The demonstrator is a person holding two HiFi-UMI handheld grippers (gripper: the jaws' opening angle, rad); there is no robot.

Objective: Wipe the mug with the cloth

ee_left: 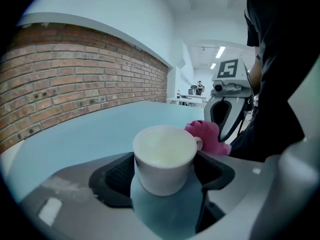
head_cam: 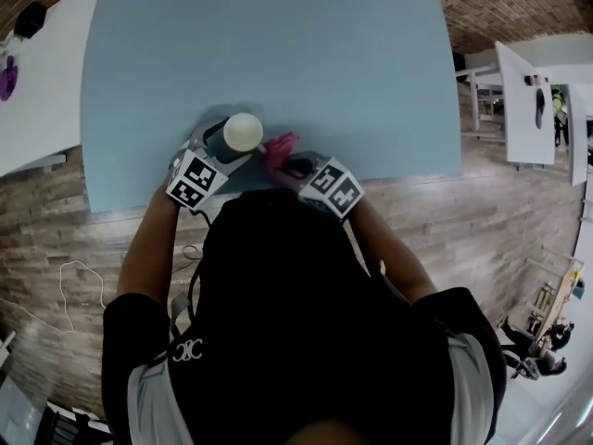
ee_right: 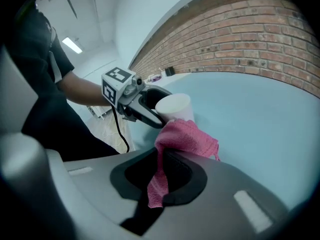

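My left gripper (ee_left: pixel 165 176) is keeping its jaws spread on either side of the white mug (ee_left: pixel 165 156), which is standing on the pale blue table (head_cam: pixel 278 54). The head view is showing only the mug's round top. My right gripper (ee_right: pixel 162 176) is pinching the pink cloth (ee_right: pixel 187 136) just beside the mug, and only its own view is showing that grip.
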